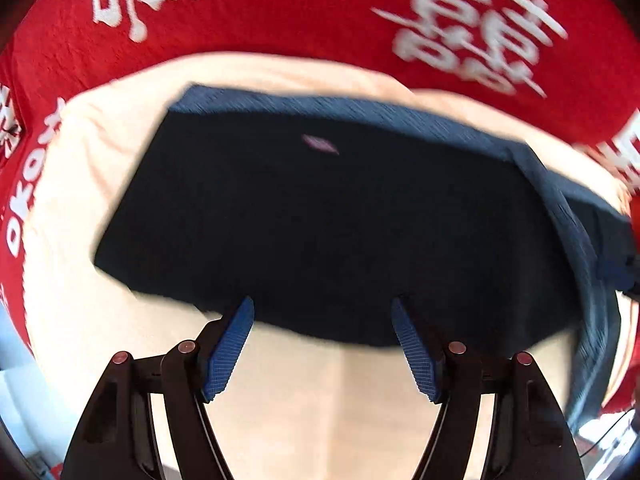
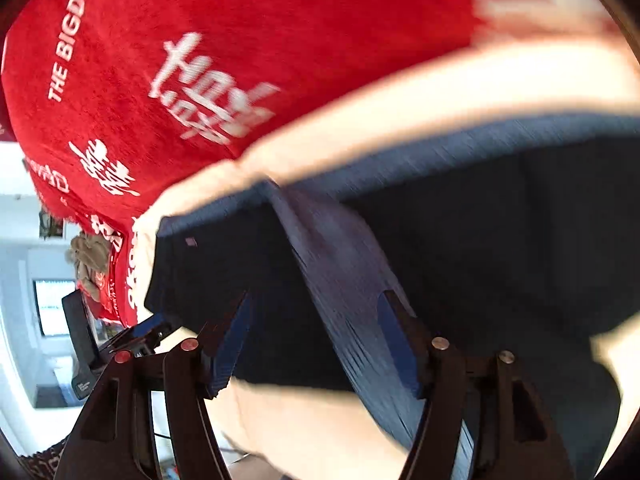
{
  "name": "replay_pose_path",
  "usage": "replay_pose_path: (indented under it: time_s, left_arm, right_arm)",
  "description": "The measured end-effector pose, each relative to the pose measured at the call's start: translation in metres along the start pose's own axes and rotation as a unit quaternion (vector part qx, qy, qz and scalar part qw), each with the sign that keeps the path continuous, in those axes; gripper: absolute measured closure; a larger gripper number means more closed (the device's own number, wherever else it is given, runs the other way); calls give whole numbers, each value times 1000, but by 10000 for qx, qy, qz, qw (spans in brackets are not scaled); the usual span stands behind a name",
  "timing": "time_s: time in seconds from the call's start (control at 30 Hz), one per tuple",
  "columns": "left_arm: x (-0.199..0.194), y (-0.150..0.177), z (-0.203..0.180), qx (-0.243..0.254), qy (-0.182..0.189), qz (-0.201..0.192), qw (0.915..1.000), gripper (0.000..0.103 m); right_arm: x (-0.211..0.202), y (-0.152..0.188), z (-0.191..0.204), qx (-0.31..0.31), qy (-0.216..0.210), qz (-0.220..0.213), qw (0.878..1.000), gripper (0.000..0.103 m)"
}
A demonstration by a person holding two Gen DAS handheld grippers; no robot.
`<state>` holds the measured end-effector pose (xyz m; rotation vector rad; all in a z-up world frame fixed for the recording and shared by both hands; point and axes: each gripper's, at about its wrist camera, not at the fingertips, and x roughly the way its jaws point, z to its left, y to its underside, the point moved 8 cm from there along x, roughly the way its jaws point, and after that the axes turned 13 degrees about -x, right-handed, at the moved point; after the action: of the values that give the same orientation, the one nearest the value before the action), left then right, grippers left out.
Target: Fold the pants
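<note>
Dark navy pants [image 1: 320, 216] lie folded in a broad block on a cream cloth [image 1: 100, 168]. A lighter ribbed band runs along their far edge. My left gripper [image 1: 323, 306] points down over the near edge of the pants, open, with nothing between its blue pads [image 1: 230, 352]. In the blurred right wrist view the pants [image 2: 500, 240] fill the right half. A ribbed blue fold [image 2: 340, 280] of them runs down between the fingers of my right gripper [image 2: 316, 300]. That gripper is open, and its pads stand clear of the fold.
Under the cream cloth [image 2: 360, 92] lies a red cloth [image 1: 300, 20] with white lettering, covering the surface all round. At the left of the right wrist view the surface ends; a beige bundle [image 2: 86, 256], a dark chair [image 2: 80, 332] and a bright screen [image 2: 52, 304] show beyond.
</note>
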<state>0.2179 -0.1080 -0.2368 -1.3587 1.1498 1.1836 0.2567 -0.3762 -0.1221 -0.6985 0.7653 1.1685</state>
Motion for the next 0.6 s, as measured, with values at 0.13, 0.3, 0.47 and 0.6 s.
replay_pose_path:
  time_s: [0.13, 0.3, 0.47, 0.6]
  left_arm:
    - [-2, 40, -36, 172, 197, 244, 9994, 30]
    - [-8, 69, -73, 555, 397, 361, 9970, 30]
    - [-18, 88, -97, 924, 621, 338, 9932, 30]
    - [-22, 111, -118, 1159, 887, 337, 9887, 30]
  right_arm:
    - [-28, 48, -24, 308, 45, -13, 9995, 34]
    - [-48, 100, -41, 752, 91, -55, 9971, 34]
    - [-74, 155, -55, 1014, 268, -235, 9942, 34]
    - [-92, 211, -77, 1374, 481, -468, 9882, 34]
